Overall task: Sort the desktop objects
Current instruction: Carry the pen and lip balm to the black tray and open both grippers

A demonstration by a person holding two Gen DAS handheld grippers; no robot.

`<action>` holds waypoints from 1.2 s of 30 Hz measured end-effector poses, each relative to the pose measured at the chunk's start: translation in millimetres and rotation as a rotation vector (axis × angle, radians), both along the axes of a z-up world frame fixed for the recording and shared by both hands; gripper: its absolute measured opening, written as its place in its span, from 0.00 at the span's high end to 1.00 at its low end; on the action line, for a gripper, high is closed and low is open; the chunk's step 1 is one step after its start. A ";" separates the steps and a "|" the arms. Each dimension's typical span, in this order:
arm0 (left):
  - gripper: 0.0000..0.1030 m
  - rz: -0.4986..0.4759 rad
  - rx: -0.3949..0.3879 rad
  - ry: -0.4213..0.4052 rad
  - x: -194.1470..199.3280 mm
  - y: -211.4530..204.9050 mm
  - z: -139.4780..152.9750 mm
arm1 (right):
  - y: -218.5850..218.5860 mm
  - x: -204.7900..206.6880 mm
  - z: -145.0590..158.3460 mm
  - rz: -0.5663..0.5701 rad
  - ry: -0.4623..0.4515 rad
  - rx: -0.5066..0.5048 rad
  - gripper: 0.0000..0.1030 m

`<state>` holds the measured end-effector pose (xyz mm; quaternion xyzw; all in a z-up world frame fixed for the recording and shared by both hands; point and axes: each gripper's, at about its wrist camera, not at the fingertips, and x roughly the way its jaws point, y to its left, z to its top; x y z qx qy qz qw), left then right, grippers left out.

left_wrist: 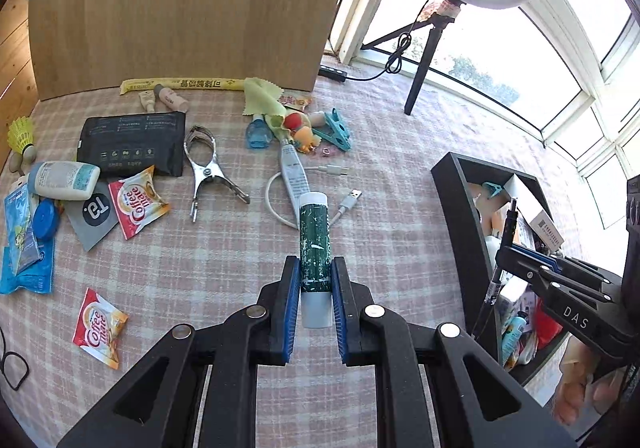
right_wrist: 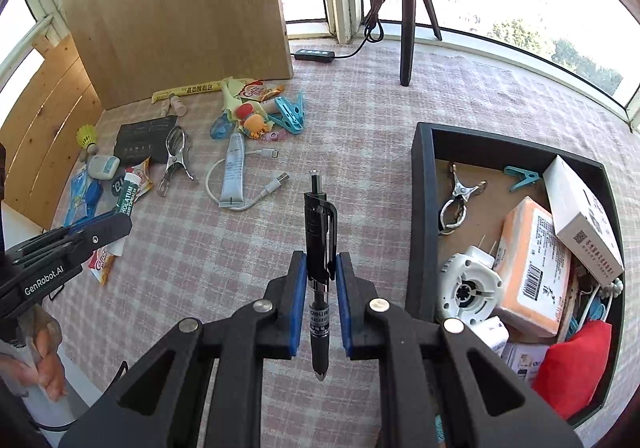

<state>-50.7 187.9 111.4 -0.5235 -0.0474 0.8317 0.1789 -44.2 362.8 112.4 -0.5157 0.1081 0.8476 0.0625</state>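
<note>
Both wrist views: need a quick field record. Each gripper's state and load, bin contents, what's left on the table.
left gripper: shut on green lip balm tube
right gripper: shut on black pen
bin: black, open top, holds metal clip, orange pack, white box
table: checked cloth, white tube, USB cable, silver clamp still unsorted
</note>
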 end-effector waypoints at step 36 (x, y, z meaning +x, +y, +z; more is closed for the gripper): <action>0.55 -0.422 0.028 0.009 71.5 254.6 20.9 | 174.7 133.0 37.7 -0.316 0.048 -0.075 0.71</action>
